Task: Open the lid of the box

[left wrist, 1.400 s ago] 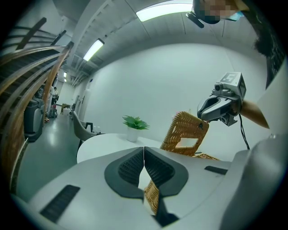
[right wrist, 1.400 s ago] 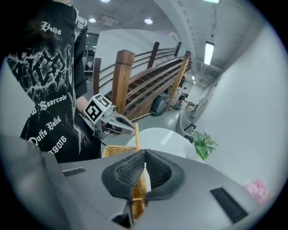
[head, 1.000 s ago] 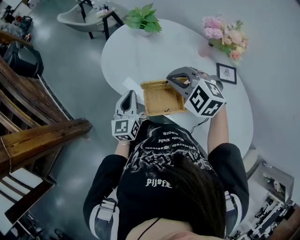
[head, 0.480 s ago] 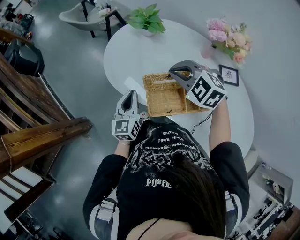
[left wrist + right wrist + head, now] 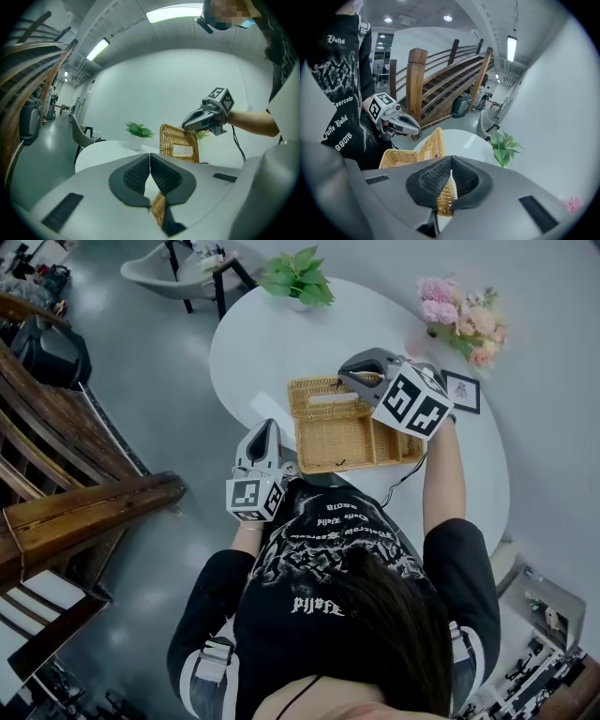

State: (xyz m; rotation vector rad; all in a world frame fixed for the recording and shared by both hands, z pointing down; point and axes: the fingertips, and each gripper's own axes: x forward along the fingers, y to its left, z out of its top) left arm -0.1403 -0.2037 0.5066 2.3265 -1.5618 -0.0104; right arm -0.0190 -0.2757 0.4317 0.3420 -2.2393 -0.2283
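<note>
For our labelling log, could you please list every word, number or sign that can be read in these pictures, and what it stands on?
No text reads cleanly.
Black shirt: white gothic lettering, too ornate and blurred to read.
Small frame on the table: dark print, too small to read.
Marker cubes: black-and-white square patterns, no words.

White oval table [image 5: 272, 343] with wicker box [image 5: 339, 439], potted plant [image 5: 298, 277], pink flowers [image 5: 459, 315], small framed picture [image 5: 463, 390].

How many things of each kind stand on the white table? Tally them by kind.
wicker box with lid: 1
potted green plant: 1
pink flower bouquet: 1
framed picture: 1
Total: 4
</note>
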